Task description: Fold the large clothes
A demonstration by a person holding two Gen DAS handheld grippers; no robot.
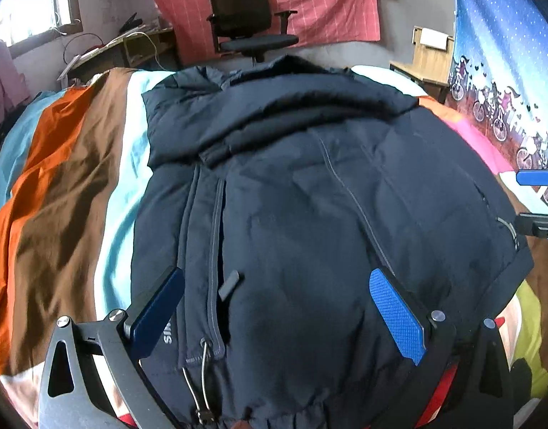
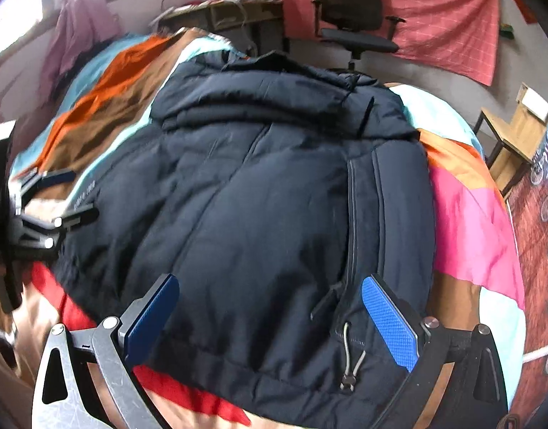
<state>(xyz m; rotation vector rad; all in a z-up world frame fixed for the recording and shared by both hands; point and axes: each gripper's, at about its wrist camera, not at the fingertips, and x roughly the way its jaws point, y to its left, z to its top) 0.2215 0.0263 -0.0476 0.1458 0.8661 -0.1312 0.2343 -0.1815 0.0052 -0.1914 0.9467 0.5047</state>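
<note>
Here we hover both grippers, left (image 1: pixel 274 314) and right (image 2: pixel 270 318), fingers spread and empty, over the hem of the puffy navy hooded jacket (image 1: pixel 309 186). It lies flat on the colourful striped bed (image 1: pixel 59 178), long axis running straight away from us, hood farthest, each gripper equally near.

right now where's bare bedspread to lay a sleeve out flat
Free: the orange and brown stripes of the striped bedspread left of the dark navy padded jacket, and the pink patch on its right. Crowded: the near hem, where both open grippers hover, left gripper and right gripper.
</note>
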